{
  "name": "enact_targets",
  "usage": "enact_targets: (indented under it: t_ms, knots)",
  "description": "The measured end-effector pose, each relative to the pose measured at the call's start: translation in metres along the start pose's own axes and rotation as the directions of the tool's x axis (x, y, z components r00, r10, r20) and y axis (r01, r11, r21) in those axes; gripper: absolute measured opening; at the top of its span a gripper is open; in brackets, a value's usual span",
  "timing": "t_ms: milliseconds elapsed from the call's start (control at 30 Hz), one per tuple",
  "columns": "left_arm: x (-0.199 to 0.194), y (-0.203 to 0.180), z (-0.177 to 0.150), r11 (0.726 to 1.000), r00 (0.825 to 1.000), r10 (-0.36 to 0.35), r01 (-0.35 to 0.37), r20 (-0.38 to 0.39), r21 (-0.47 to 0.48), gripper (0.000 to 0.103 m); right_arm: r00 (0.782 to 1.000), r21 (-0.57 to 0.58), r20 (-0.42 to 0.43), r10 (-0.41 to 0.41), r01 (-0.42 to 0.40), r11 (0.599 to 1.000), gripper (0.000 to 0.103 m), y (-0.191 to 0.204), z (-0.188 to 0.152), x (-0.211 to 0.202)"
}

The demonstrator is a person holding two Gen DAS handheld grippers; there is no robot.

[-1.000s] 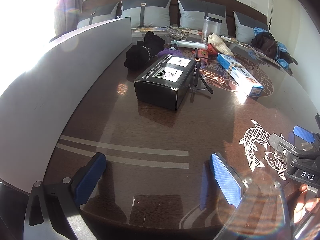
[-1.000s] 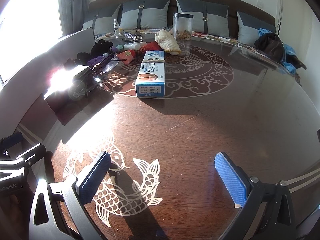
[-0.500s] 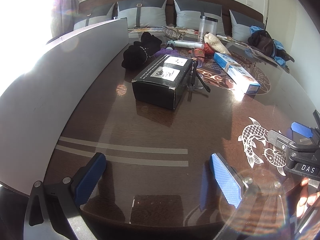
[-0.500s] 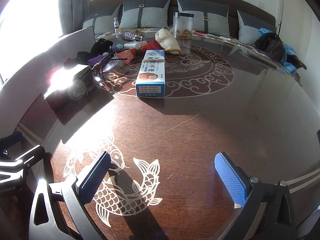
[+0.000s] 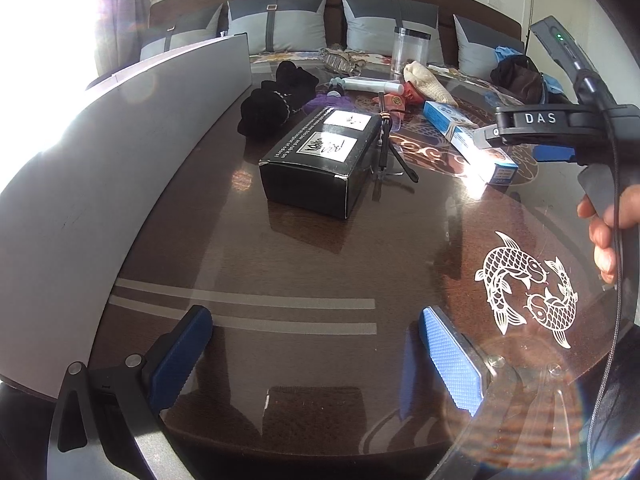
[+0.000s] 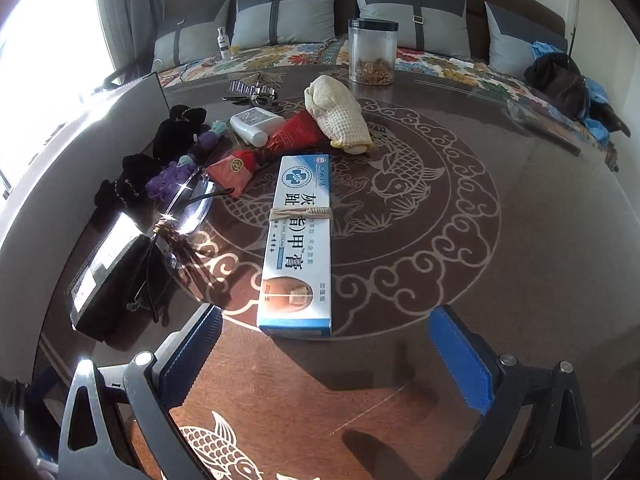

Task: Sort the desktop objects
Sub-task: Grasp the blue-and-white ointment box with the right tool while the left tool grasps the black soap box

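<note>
While wide open and empty, right gripper (image 6: 328, 356) just short of blue-and-white cream box (image 6: 298, 244) lying flat on table (image 6: 500, 280). Probably light, stiff cardboard; best pinched across long sides.

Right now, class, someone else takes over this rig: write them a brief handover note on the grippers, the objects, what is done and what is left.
Left gripper: open, empty, low over the near table edge.
Right gripper: open, empty, just short of the blue box, jaws either side of its near end.
Black box lies left of the blue box, glasses against it. Behind them, loose: black cloth, white tube, red pouch, mitt, jar.
Done: nothing visibly sorted.
Left: everything; the blue box looks like the first pick.
</note>
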State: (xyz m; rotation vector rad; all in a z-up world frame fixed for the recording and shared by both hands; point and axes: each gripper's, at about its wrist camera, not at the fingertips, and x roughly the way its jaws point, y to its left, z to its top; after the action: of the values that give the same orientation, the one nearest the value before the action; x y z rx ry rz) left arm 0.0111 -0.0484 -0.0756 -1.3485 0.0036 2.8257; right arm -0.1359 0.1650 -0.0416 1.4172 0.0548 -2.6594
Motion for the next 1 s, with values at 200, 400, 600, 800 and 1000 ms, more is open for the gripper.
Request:
enact_targets:
  t_ms: [200,400,600,800,1000]
  knots:
    - [-0.001,0.000,0.000,1.000,1.000,-0.004,0.004,0.008,0.006,0.103,1.000,-0.046,-0.032,0.001,-0.003,0.999,0.098,0.023,0.029,0.035]
    - [0.001,0.002,0.007,1.000,0.999,-0.016,0.017,-0.048,0.021,0.103,0.999,-0.095,-0.039,0.017,-0.020,0.995,0.045,0.033,0.029,0.047]
    - [0.012,0.022,0.041,0.998,0.993,-0.055,0.057,-0.109,0.020,0.103,0.998,-0.165,-0.048,0.046,-0.054,0.985,0.042,0.024,-0.012,0.025]
    - [0.038,0.020,0.090,0.986,0.985,-0.077,0.098,-0.154,0.134,0.103,0.996,-0.154,-0.050,0.075,-0.082,0.985,0.042,0.006,-0.066,-0.012]
    - [0.065,0.004,0.120,0.969,0.983,-0.072,0.109,-0.167,0.222,0.093,0.997,-0.159,-0.034,0.072,-0.077,0.984,0.042,0.006,-0.090,-0.032]
